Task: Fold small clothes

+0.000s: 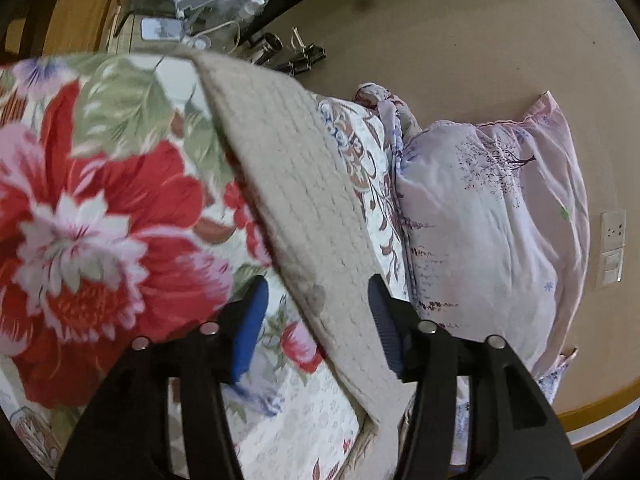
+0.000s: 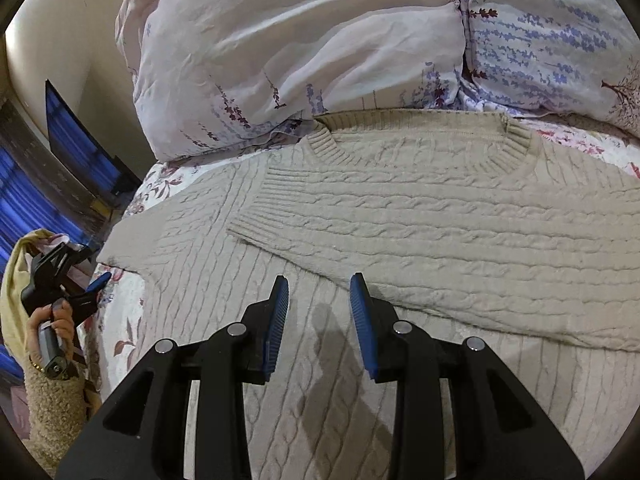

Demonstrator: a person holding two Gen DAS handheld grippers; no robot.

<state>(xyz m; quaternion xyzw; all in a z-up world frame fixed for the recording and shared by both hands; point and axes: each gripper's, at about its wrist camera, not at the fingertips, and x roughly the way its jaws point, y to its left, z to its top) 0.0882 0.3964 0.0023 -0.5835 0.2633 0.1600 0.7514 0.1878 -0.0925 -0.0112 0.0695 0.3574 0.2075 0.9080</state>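
- A beige cable-knit sweater (image 2: 420,216) lies flat on the bed, its ribbed collar (image 2: 416,148) toward the pillows and one sleeve (image 2: 400,252) folded across the chest.
- The right gripper (image 2: 319,284) hangs just above the sweater's lower body, below the folded sleeve. Its blue-padded fingers (image 2: 280,300) stand apart with nothing between them; their shadow falls on the knit underneath.
- The left gripper (image 1: 318,296) is also spread wide. In its own view a part of the sweater (image 1: 296,184) runs up between the jaws, but neither pad presses on the knit, so it has hold of nothing.
- From the right wrist view, the left gripper (image 2: 86,286) shows off the sweater's far edge, at the bedside, held in the person's hand (image 2: 54,322).
- A floral quilt (image 1: 100,216) with big red blooms covers the bed beneath the sweater.
- Two pale lilac pillows (image 2: 288,48) with a purple sprig print sit just beyond the collar, one touching the neckline edge.
- A wall socket (image 1: 614,226) shows on the beige wall behind the pillows.
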